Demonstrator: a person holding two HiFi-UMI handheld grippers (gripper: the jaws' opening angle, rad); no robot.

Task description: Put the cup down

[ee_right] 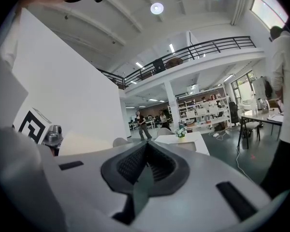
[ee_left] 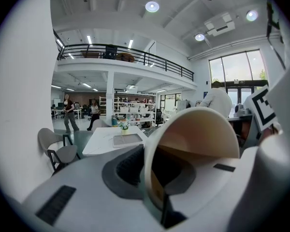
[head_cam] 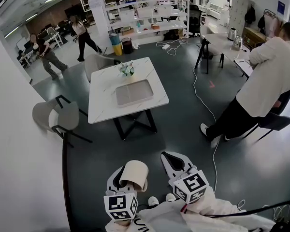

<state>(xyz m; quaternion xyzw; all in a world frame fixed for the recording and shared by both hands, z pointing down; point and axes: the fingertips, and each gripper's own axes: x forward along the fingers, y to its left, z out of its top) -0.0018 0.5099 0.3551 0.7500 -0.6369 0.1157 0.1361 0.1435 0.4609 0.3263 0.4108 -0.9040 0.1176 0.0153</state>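
A beige paper cup (head_cam: pixel 134 174) lies on its side between the jaws of my left gripper (head_cam: pixel 127 176), which is shut on it, held low over the dark floor in front of me. In the left gripper view the cup (ee_left: pixel 198 134) fills the middle, its open mouth turned toward the camera, with the jaws pressing on its wall. My right gripper (head_cam: pixel 176 161) hovers just right of it, shut with nothing between its fingers; the right gripper view shows its jaws (ee_right: pixel 146 159) closed together. A white marble table (head_cam: pixel 150 71) stands ahead, well beyond both grippers.
On the table sit a grey tray (head_cam: pixel 134 92) and a small flower pot (head_cam: pixel 127 70). Grey chairs (head_cam: pixel 53 115) stand left of the table. A person in white (head_cam: pixel 266 86) leans at a desk on the right. A white cable (head_cam: pixel 205 105) runs across the floor. A white wall (head_cam: pixel 19 168) lies on the left.
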